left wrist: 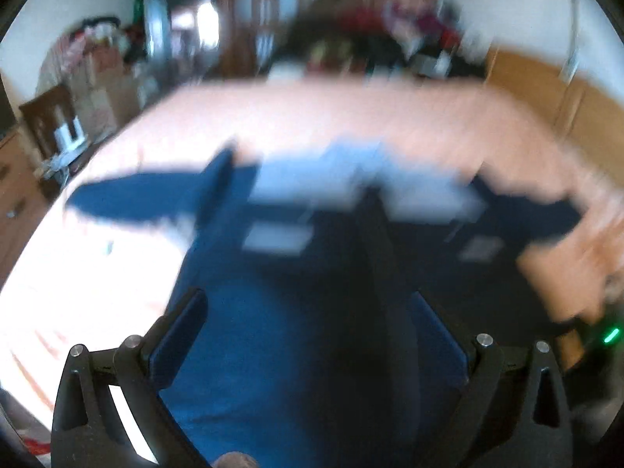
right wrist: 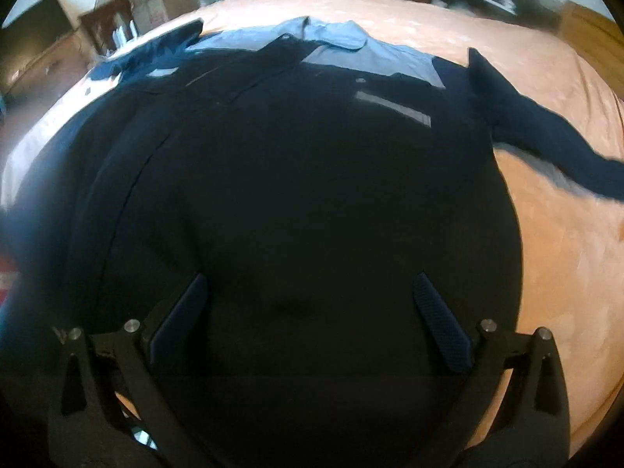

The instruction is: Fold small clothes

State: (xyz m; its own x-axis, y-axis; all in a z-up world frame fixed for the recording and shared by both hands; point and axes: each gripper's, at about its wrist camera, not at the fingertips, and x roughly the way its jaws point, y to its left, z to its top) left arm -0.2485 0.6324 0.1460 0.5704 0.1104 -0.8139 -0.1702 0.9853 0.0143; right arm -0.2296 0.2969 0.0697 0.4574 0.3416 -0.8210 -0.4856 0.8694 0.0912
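Dark navy cloth fills the lower half of both views, right under the fingers. It belongs to a shirt (right wrist: pixel 304 179) spread flat on a bed covered by a peach-coloured bedspread (right wrist: pixel 553 241).

From the right wrist camera, the right gripper (right wrist: pixel 310 292) hangs over the middle of the shirt body with its two fingers (right wrist: pixel 440 323) spread wide and nothing between them. The shirt's pale grey-blue collar and shoulder panel (right wrist: pixel 331 39) sit at the upper centre of the frame. One sleeve (right wrist: pixel 546 132) stretches toward the right edge across the bedspread; the other sleeve (right wrist: pixel 156 54) runs to the upper left. A light strip (right wrist: pixel 390 105) shows on the chest just below the pale panel.

From the left wrist camera, the picture is heavily blurred. The left gripper (left wrist: pixel 308 331) also has its fingers (left wrist: pixel 179 335) parted, with blue cloth seen between them; whether they touch the cloth cannot be told. The shirt (left wrist: pixel 273 312) fills the lower centre, its pale panel (left wrist: pixel 351 179) across the middle, and the bedspread (left wrist: pixel 331 113) lies beyond. At the right edge a small green light (left wrist: pixel 610 335) glows on a dark object. Cluttered furniture and boxes (left wrist: pixel 97 74) stand blurred at the upper left.
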